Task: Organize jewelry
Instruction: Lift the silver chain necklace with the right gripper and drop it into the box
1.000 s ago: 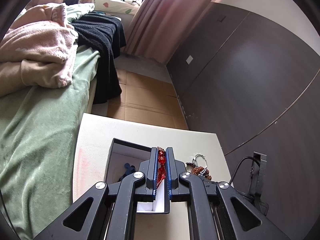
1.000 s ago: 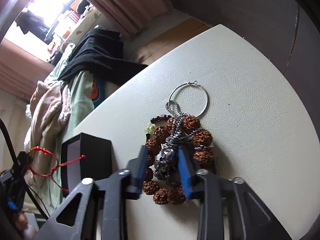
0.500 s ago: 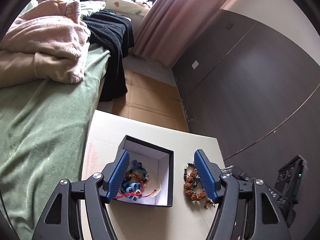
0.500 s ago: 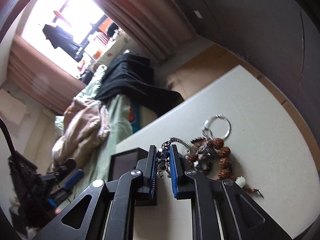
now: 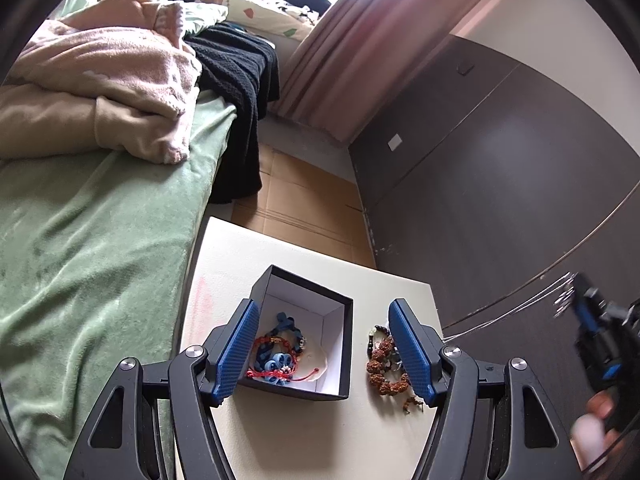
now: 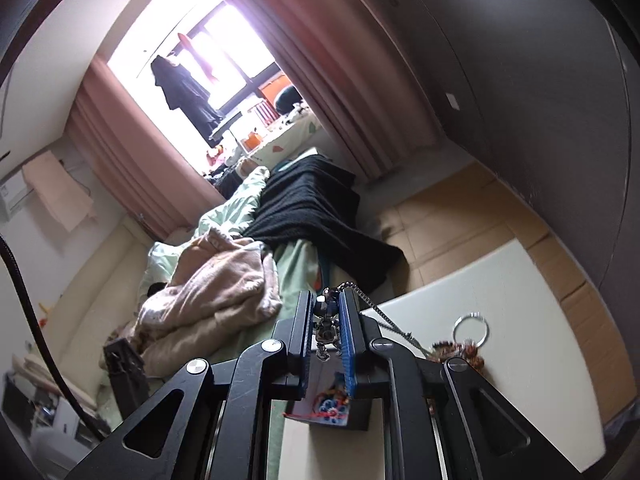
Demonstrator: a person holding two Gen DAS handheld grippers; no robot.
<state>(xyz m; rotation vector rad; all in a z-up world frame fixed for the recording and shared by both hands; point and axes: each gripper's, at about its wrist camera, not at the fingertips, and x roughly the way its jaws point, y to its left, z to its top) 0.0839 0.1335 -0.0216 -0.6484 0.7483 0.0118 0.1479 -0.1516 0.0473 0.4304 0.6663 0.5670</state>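
A black box with a white lining (image 5: 344, 312) sits on the white table (image 5: 240, 256). It holds a red cord bracelet (image 5: 276, 340) and a blue piece (image 5: 280, 362). My left gripper (image 5: 324, 348) is open and empty above the box. Brown bead bracelets (image 5: 384, 364) lie right of the box. My right gripper (image 6: 326, 320) is shut on a silver chain necklace (image 6: 328, 328) and holds it above the box (image 6: 360, 420); the chain trails down to the bead pile (image 6: 460, 350) and a silver hoop (image 6: 472, 326).
A bed with a green sheet (image 5: 80, 260), a pink blanket (image 5: 100, 80) and a black throw (image 5: 240, 80) lies left of the table. A dark wardrobe (image 5: 500, 180) stands to the right. Cardboard covers the floor (image 5: 304, 200) beyond the table.
My left gripper opened and dropped the red cord bracelet into the box, then rose. My right gripper closed on the silver chain and lifted it off the bead pile toward the box.
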